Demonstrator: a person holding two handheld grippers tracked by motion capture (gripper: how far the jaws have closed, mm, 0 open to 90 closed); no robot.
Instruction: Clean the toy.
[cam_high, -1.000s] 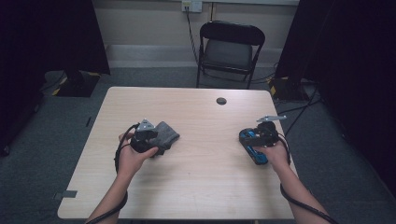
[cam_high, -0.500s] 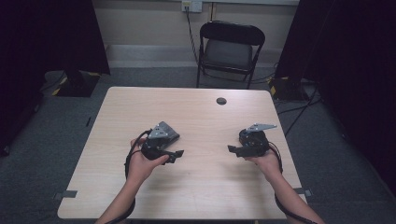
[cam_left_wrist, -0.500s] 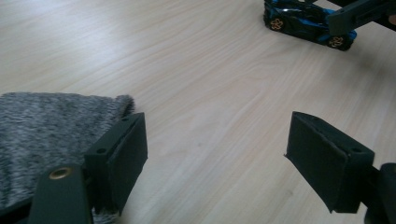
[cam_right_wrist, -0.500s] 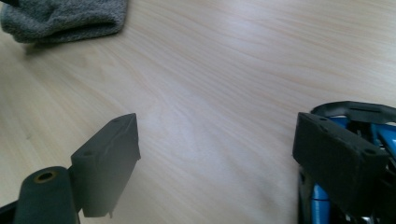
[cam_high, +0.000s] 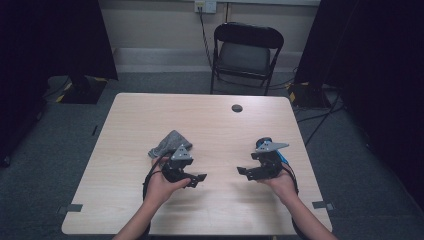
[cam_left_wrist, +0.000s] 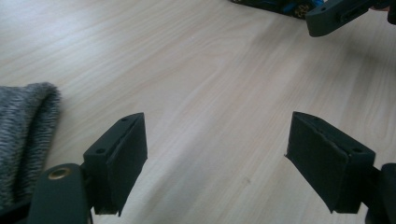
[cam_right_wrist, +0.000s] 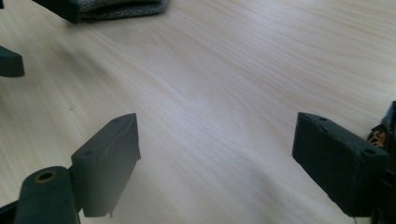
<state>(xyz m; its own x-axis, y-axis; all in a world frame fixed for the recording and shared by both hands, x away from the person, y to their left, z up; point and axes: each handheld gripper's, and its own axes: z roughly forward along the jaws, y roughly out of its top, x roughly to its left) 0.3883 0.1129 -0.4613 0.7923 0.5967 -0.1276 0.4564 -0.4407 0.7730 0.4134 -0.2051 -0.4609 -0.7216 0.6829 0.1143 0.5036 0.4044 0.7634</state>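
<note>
High view: left hand-held gripper sits low and left of centre, right hand-held gripper low and right of centre, jaws facing each other across bare wood. A grey knitted cloth lies just above and behind the left one; a blue item peeks out behind the right one, too covered to identify.

Left gripper view: jaws well apart, nothing between them. The grey cloth fills the left edge, just beside the left jaw, ribbed knit visible here. A jaw of the right hand-held gripper shows at the upper right.

Right gripper view: jaws also well apart and empty. The cloth's folded edge lies along the top left.

Surface: pale wood-grain counter with a small round black disc near its far edge. Room: grey carpet, a black folding chair behind the counter, a wall outlet above it, dark curtains at both sides.
</note>
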